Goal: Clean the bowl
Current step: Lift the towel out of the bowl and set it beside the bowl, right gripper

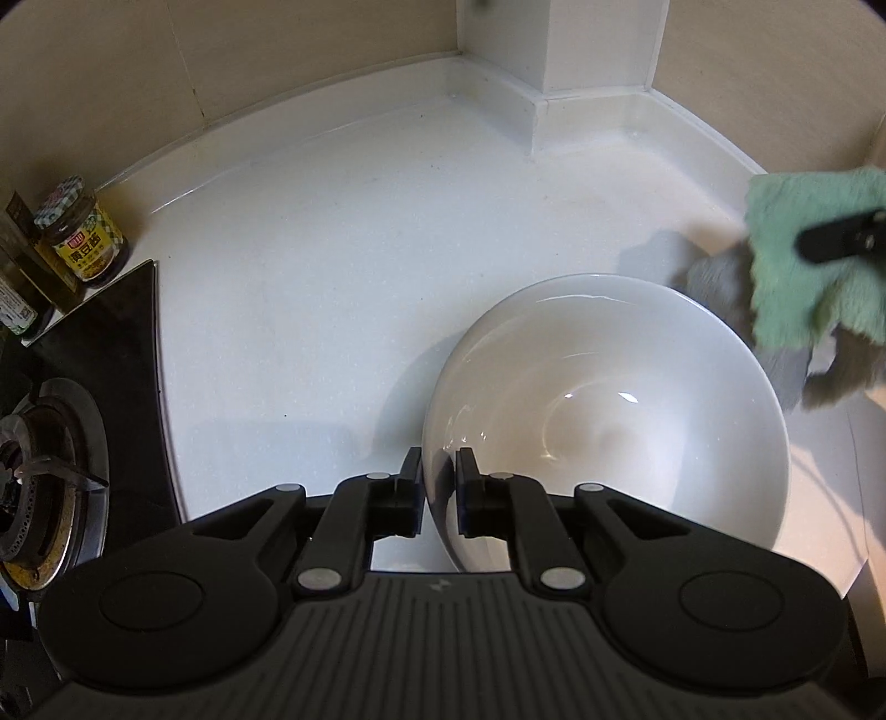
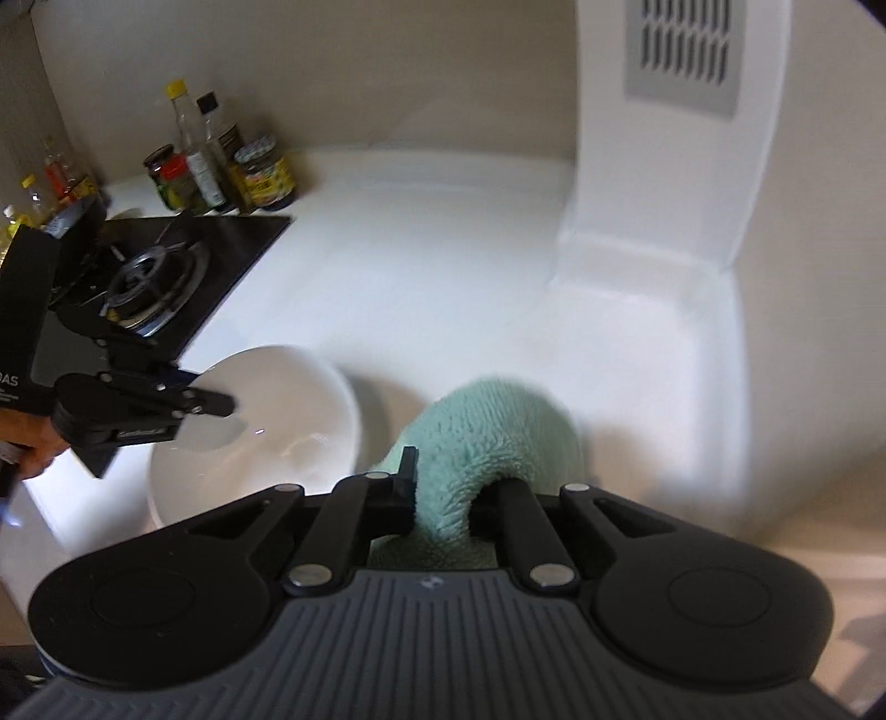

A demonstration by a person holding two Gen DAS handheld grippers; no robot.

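A left hand-held gripper (image 1: 438, 471) clamps the near rim of a white bowl (image 1: 609, 410), one finger outside the wall and the other inside, the jaws drawn nearly together on the thin porcelain. The bowl sits on a white bench (image 1: 332, 288), its glossy inside catching the light. In the right wrist view, the right hand-held gripper (image 2: 443, 487) is closed tight on a folded mint-green cloth (image 2: 487, 432), which bulges up in an arch between and over its fingers; the same cloth shows in the left wrist view at the far right edge, held above the bench just beyond the bowl's rim with a grey underside hanging below it. From the right, the bowl lies to the left of the cloth, with the left hand-held gripper reaching over its rim and part of a hand (image 2: 33, 443) gripping that tool at the frame's edge. Further back on the left, a black gas hob (image 2: 183, 277) with a round burner (image 2: 144, 277) is set into the bench. Behind it, against the beige wall, stands a cluster of sauce jars and bottles (image 2: 221, 171), among them a yellow-labelled jar with a checked lid (image 1: 83, 232). A white boxed column (image 2: 681, 138) with a grey vent grille (image 2: 684, 52) rises at the far corner.
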